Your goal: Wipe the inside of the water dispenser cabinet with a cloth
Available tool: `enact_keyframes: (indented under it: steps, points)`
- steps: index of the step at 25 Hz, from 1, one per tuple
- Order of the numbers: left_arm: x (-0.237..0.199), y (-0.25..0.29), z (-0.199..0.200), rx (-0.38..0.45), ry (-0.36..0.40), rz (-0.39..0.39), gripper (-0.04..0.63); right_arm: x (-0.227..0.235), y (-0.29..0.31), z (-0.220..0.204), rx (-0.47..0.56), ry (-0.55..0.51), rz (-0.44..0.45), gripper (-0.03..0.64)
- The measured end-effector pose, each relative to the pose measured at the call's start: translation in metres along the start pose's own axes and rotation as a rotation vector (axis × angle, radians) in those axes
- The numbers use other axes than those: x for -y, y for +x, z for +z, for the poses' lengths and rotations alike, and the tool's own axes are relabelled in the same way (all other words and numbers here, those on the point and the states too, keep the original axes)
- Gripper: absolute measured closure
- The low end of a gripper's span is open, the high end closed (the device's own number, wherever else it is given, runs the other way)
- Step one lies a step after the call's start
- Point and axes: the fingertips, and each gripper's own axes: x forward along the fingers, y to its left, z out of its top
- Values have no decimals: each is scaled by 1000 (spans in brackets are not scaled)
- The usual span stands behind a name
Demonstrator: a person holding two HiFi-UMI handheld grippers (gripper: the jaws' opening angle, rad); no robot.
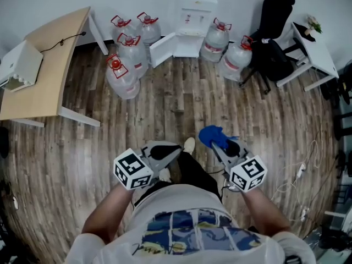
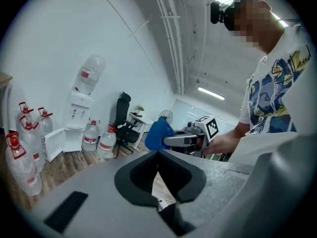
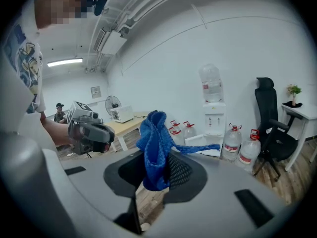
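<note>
In the head view the water dispenser [image 1: 197, 12] stands against the far wall, well apart from the person. Its cabinet door [image 1: 163, 49] is swung open to the left. A cluster of water jugs [image 1: 127, 59] sits left of it and two more jugs [image 1: 228, 47] crowd its right side. A wooden desk [image 1: 47, 70] is at the left, and a black office chair [image 1: 274, 34] and a white table [image 1: 318, 51] are at the right. Plank floor [image 1: 181, 100] lies between the person and the cabinet. The left gripper [image 1: 174, 150] and the right gripper [image 1: 220, 145] are held low in front of the body, with the blue cloth [image 1: 211, 136] bunched at the right one's tip.

In the left gripper view the dispenser [image 2: 80, 114] carries an upturned bottle [image 2: 90, 72], with jugs on both sides. The left gripper [image 2: 158, 153] has its jaws pressed together at the tips with nothing between them. Beyond it the right gripper [image 2: 184, 141] carries the cloth [image 2: 158, 134].

In the right gripper view the dispenser [image 3: 214, 119], jugs [image 3: 240, 150], chair [image 3: 270, 128] and table [image 3: 303, 111] line the wall. The right gripper [image 3: 157, 176] is clamped narrowly on the cloth [image 3: 154, 148], which stands up in a folded bunch with a tail trailing right. The left gripper [image 3: 90, 131] is beside it.
</note>
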Motion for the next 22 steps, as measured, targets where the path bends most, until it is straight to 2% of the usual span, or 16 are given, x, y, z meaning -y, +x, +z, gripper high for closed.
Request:
enact_keyframes:
  steps: [5, 11, 18, 22]
  points:
    - [-39, 42, 26, -30, 21, -13, 592, 58, 38, 21, -4, -1, 18, 529]
    - [-95, 112, 79, -65, 23, -28, 592, 143, 84, 64, 15, -3, 47, 529]
    - [-157, 194, 134, -66, 33, -30, 592, 244, 124, 90, 18, 26, 59, 529]
    - [-183, 225, 156, -68, 38, -48, 592, 285, 148, 101, 6, 29, 54, 529]
